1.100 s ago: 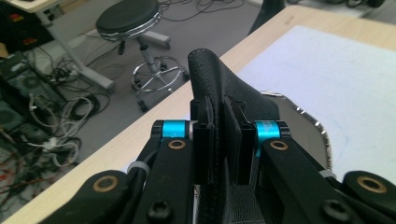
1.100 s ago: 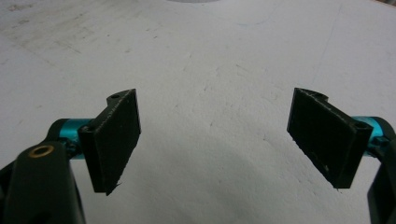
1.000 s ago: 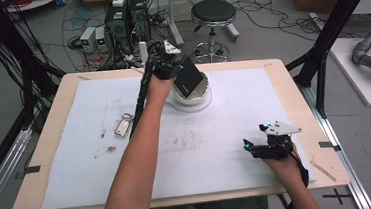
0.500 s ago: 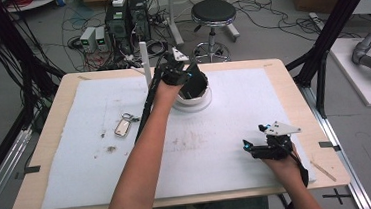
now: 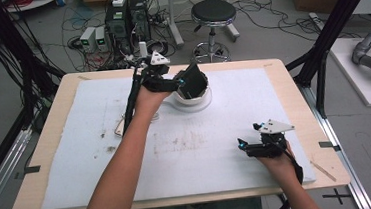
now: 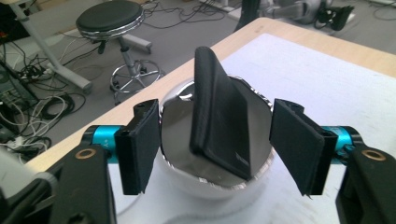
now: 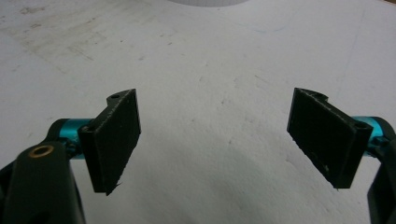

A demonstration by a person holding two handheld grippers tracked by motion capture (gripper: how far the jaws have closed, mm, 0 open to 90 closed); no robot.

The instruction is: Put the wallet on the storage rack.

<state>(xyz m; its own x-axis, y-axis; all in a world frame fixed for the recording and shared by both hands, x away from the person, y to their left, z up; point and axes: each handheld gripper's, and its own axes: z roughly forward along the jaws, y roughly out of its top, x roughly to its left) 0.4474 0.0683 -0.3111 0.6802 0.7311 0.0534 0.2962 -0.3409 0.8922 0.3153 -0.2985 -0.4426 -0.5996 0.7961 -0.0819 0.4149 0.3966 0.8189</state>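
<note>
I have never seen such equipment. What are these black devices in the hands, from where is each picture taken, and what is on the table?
No robot works here: a person holds a hand tool with two black jaws in each hand. One picture looks down from above the table; the other two come from small cameras riding on the tools. The left gripper is at the far side, its jaws open on either side of a black wallet-like object that stands tilted in a shiny metal bowl. The right gripper rests near the front edge, open and empty. A white mat covers the wooden table. Something small lies beside the left forearm, too unclear to name.
</note>
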